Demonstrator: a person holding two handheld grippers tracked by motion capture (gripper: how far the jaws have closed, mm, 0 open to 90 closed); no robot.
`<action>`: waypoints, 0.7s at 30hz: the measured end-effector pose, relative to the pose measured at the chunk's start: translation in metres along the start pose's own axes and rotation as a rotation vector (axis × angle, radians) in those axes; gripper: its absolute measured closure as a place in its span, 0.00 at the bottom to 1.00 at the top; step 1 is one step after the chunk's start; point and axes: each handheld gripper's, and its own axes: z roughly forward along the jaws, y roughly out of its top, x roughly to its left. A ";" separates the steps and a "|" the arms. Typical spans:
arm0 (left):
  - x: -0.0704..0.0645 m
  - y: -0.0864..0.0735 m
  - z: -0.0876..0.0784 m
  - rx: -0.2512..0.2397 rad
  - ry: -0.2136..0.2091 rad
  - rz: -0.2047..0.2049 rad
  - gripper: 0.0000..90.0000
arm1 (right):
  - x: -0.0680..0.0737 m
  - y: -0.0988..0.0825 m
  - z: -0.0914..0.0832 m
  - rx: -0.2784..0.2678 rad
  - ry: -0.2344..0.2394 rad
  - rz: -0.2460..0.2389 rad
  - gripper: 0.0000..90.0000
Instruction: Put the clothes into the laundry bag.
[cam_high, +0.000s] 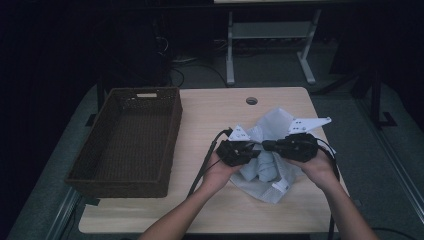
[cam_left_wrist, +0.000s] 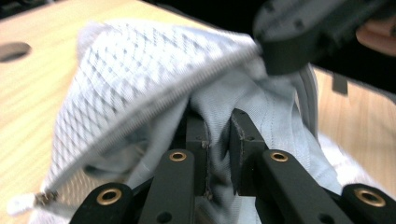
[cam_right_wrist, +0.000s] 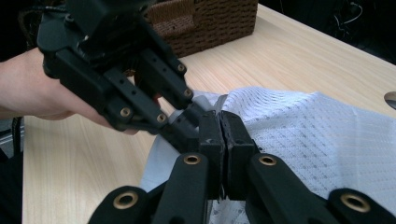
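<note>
Dim surroundings frame a pale wooden bench (cam_high: 210, 120), with a dark woven basket (cam_high: 130, 140) standing on its left part and a round cable hole (cam_high: 251, 100) near the far edge. On the right part of the bench, in front of the person, lies a light grey-white mesh garment (cam_high: 272, 150), partly bunched and lifted between the two tools. Its cloth shows a fine diamond-patterned weave, a zipper (cam_left_wrist: 154, 114) with a metal pull at its end running along one raised edge, and a small white label (cam_high: 281, 185) at the near hem. Smooth, plainer grey fabric hangs inside the mesh. The left gripper (cam_high: 250, 149) has its jaws clenched on a fold of the smooth grey fabric, which passes down between the pads. The right gripper (cam_high: 265, 145) has its jaws pressed tight together on the garment's edge, just beside the left gripper's jaws. Both tools meet above the bunched middle of the cloth.
</note>
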 end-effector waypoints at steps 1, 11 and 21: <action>0.000 0.001 0.002 -0.009 0.007 -0.005 0.89 | 0.001 0.001 -0.001 -0.003 0.000 -0.001 0.97; -0.002 -0.002 0.041 -0.074 0.114 -0.061 0.88 | 0.004 0.003 -0.003 -0.019 0.013 0.002 0.98; -0.002 -0.015 0.067 -0.062 0.122 -0.075 0.85 | 0.000 0.001 -0.004 -0.009 0.002 0.004 0.98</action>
